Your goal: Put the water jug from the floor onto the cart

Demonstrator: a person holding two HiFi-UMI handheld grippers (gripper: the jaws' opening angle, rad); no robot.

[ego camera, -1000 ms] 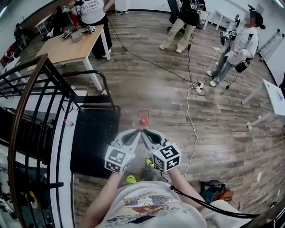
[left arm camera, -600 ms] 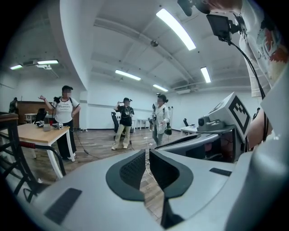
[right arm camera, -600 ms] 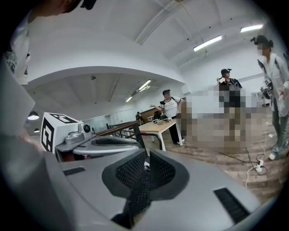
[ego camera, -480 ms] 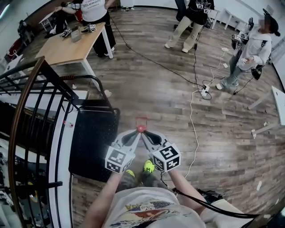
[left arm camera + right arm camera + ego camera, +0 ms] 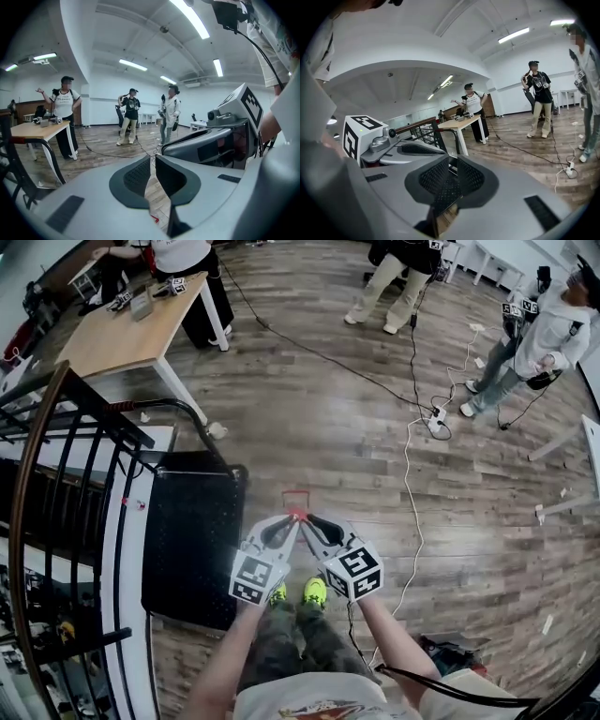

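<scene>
Head view puts the black cart (image 5: 192,531) near and left, its deck bare, so by my reading nothing is done yet. The jug must first be found, gripped, lifted and set on that deck. No water jug can be made out in any view. A small red frame-shaped thing (image 5: 296,495) lies on the floor (image 5: 356,427) just beyond the gripper tips; I cannot tell what it is.

The left hand-held gripper (image 5: 290,525) has its jaws pressed together, empty. The right hand-held gripper (image 5: 308,523) has just eased its jaws a hair, pads close, nothing between them.

Counted: two hand-held grippers, one cart, one wooden table (image 5: 112,334) far left, three standing people, no jug.
</scene>
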